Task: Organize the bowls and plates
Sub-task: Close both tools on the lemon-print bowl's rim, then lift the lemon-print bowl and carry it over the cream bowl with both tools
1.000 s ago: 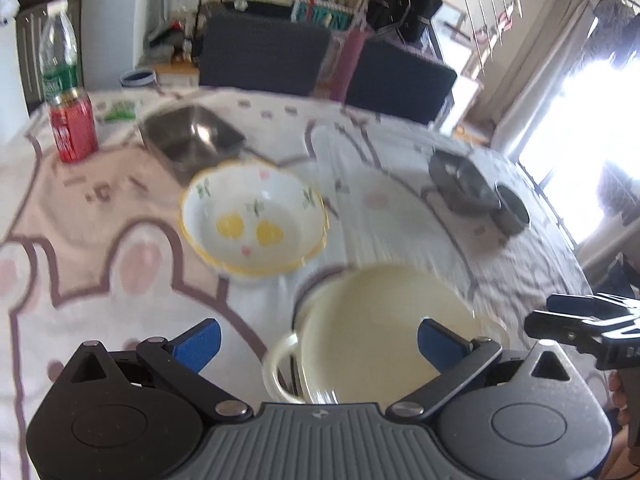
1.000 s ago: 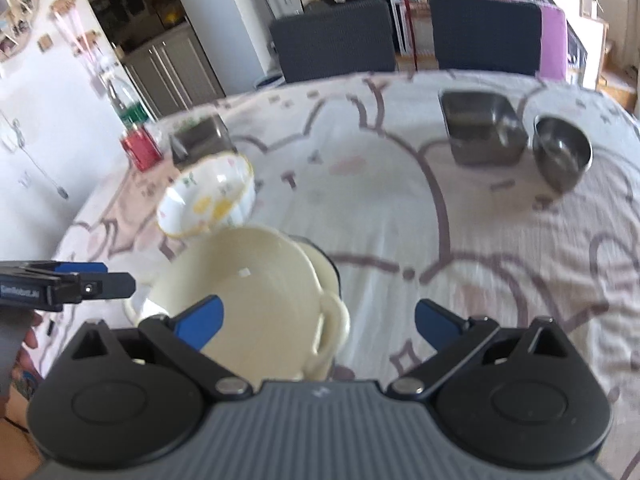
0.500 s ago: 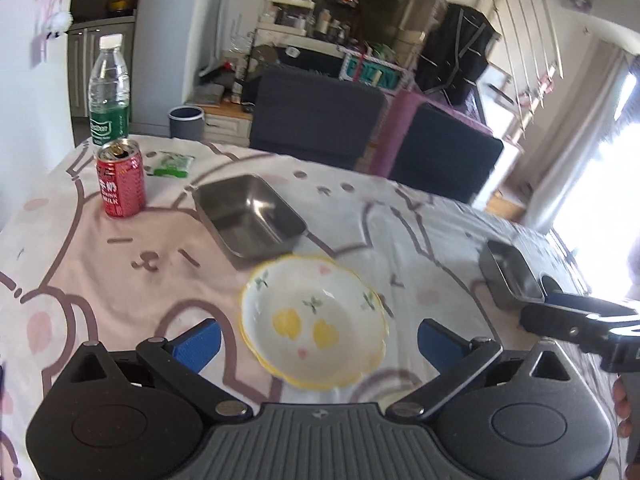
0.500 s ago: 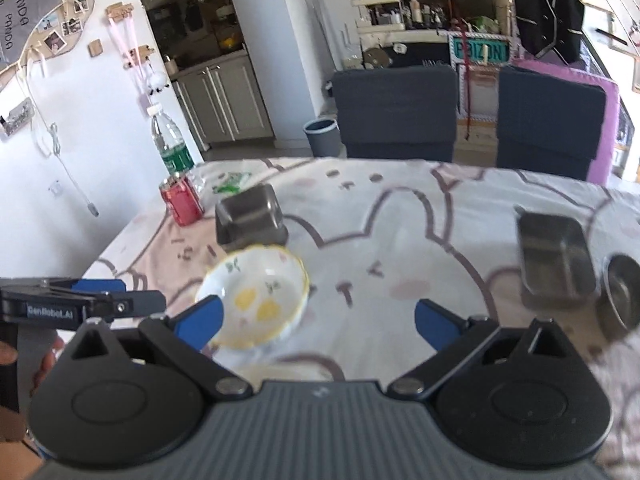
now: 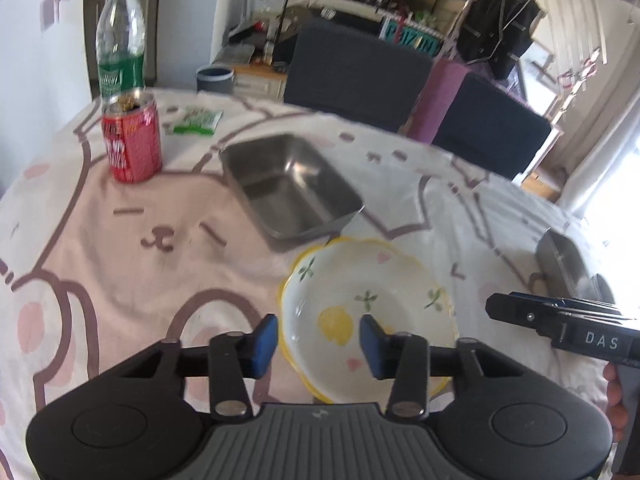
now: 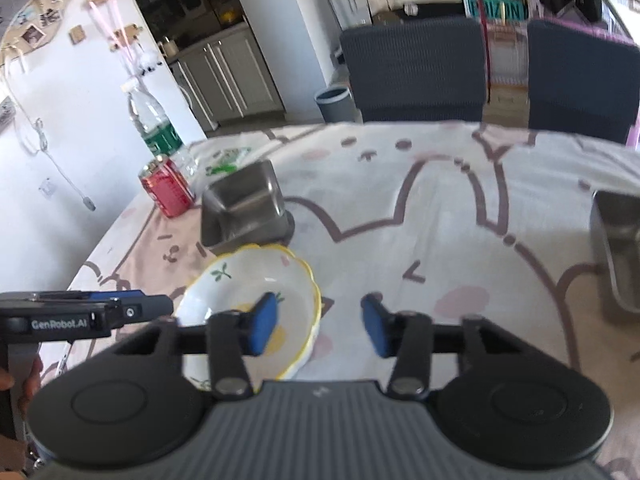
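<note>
Between the parted blue pads of the left gripper (image 5: 316,340) sits the near rim of the flowered bowl (image 5: 368,308) on the tablecloth (image 5: 100,232); I'd straddle that scalloped edge squarely before pinching. Beside it, the right gripper (image 6: 316,326) hangs spread and empty. Motion blur hides actual contact, and a steel tray (image 6: 618,252) is cut off.

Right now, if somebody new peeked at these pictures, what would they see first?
Probably the white flowery bowl with its wavy yellow rim, sitting on the bunny tablecloth right in front of the left claw. Just behind it is a shiny metal tray, and farther left a red soda can stands in front of a water bottle.
</note>
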Tool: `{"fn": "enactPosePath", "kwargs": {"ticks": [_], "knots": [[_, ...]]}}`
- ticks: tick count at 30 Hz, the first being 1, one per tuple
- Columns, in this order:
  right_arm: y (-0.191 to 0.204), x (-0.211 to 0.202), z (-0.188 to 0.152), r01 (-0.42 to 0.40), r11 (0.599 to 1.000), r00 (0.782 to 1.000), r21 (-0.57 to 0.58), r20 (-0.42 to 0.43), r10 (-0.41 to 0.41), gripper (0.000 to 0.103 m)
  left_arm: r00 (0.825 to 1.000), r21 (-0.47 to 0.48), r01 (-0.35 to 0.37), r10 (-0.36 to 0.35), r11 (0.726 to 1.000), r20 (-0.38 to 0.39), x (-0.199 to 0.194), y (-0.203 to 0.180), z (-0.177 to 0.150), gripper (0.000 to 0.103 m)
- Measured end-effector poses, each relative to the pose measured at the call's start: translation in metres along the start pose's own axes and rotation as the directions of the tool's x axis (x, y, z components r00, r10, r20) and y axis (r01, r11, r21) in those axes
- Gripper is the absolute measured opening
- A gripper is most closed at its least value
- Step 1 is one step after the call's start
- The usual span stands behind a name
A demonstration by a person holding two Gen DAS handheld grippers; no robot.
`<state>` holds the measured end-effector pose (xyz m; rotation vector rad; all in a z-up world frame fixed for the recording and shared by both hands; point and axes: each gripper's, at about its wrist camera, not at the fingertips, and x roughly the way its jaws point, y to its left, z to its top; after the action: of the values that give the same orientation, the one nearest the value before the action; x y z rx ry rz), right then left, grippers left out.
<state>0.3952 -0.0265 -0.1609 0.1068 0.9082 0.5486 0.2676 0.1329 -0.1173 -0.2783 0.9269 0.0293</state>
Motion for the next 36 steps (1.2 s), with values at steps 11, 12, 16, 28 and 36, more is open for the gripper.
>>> {"fn": "enactPosePath", "kwargs": {"ticks": [11, 12, 16, 28, 36], "knots": [[0.002, 0.033, 0.002, -0.016, 0.997, 0.996, 0.073, -0.081, 0.022, 0.028, 0.997, -0.049, -0.052, 0.049, 0.997, -0.061, 0.026, 0.008, 0.006, 0.021], [0.003, 0.036, 0.002, -0.014, 0.997, 0.996, 0.074, -0.09, 0.02, 0.027, 0.997, -0.043, -0.056, 0.053, 0.998, -0.064, 0.028, 0.007, 0.007, 0.021], [0.008, 0.05, 0.001, 0.008, 0.998, 0.993, 0.061, -0.118, -0.001, 0.018, 0.994, -0.043, -0.062, 0.058, 0.997, -0.093, 0.035, 0.008, 0.005, 0.018], [0.008, 0.077, -0.001, 0.06, 0.997, 0.985, 0.055, -0.163, -0.05, 0.023, 0.991, -0.138, -0.029, 0.01, 0.99, -0.135, 0.046, 0.022, -0.001, 0.011], [0.013, 0.086, -0.001, 0.045, 0.999, 0.984, 0.026, -0.173, -0.04, 0.013, 0.989, -0.098, -0.061, 0.047, 0.993, -0.137, 0.056, 0.014, -0.003, 0.012]]}}
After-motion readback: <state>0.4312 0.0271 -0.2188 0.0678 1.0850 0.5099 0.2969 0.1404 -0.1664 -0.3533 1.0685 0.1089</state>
